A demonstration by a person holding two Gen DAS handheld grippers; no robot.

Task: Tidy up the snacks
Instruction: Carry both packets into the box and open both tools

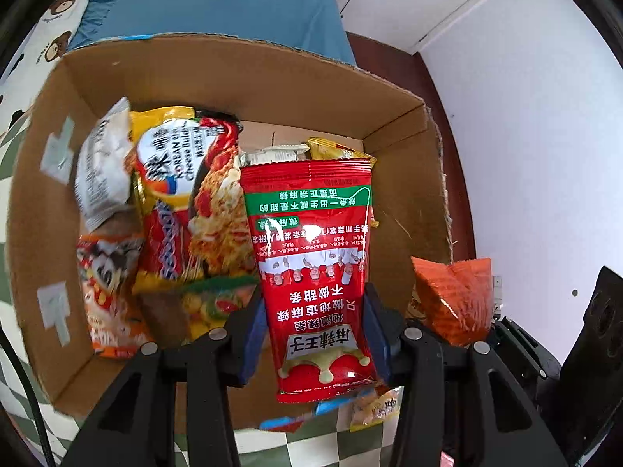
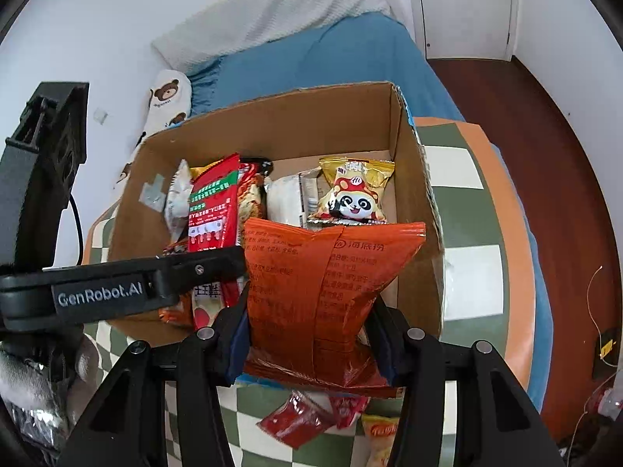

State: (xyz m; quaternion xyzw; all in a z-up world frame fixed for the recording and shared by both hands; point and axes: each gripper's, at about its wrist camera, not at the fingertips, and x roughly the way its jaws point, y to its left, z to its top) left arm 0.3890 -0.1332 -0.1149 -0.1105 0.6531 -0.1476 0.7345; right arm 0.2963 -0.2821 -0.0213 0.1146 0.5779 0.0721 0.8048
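A cardboard box (image 1: 272, 78) holds several snack packets, among them a noodle pack (image 1: 194, 194). My left gripper (image 1: 315, 334) is shut on a red snack packet (image 1: 311, 253) and holds it over the box. The box (image 2: 272, 124) also shows in the right wrist view, with a gold panda packet (image 2: 354, 194) inside. My right gripper (image 2: 311, 338) is shut on an orange snack bag (image 2: 323, 284) above the box's near edge. The left gripper's arm (image 2: 117, 292) and its red packet (image 2: 212, 206) show at left; the orange bag (image 1: 453, 299) shows at right in the left wrist view.
The box stands on a green-and-white checkered cloth (image 2: 459, 202). Loose packets (image 2: 307, 416) lie on the cloth below my right gripper. A blue bed (image 2: 311, 58) lies behind the box. Dark wood floor (image 2: 545, 155) is at right.
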